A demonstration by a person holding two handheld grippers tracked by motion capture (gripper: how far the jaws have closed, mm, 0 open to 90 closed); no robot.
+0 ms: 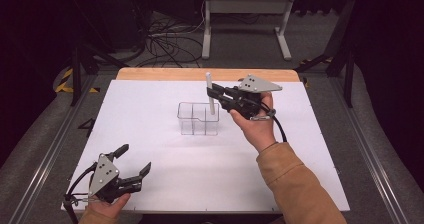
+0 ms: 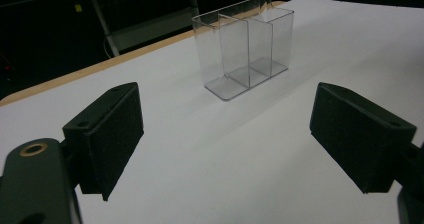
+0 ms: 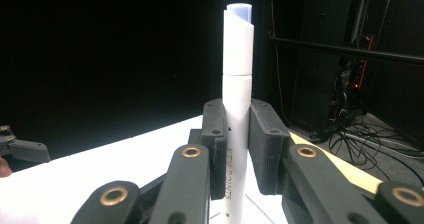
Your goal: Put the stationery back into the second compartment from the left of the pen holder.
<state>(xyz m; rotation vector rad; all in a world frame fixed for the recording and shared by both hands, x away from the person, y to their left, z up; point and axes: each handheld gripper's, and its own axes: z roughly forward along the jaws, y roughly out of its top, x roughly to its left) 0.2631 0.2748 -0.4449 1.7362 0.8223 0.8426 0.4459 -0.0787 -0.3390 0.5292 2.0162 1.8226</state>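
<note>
A clear plastic organizer (image 1: 199,118) with several compartments stands mid-table on the white board; in the left gripper view the organizer (image 2: 245,46) stands ahead of the jaws. My right gripper (image 1: 212,95) is shut on a white pen (image 1: 210,91), held upright above the organizer's right rear compartment, its lower end dipping inside. In the right gripper view the pen (image 3: 237,99) stands vertical, clamped between the two pads of the right gripper (image 3: 236,149). My left gripper (image 1: 134,160) rests near the table's front left corner, open, nothing between its jaws; the left gripper (image 2: 222,139) shows wide-spread pads.
The white board (image 1: 150,134) covers the table, with a wooden edge (image 1: 200,74) at the far side. Beyond it stand a white frame's legs (image 1: 245,24) and loose cables (image 1: 165,44) on the floor. A dark tripod leg (image 1: 75,74) stands at the left.
</note>
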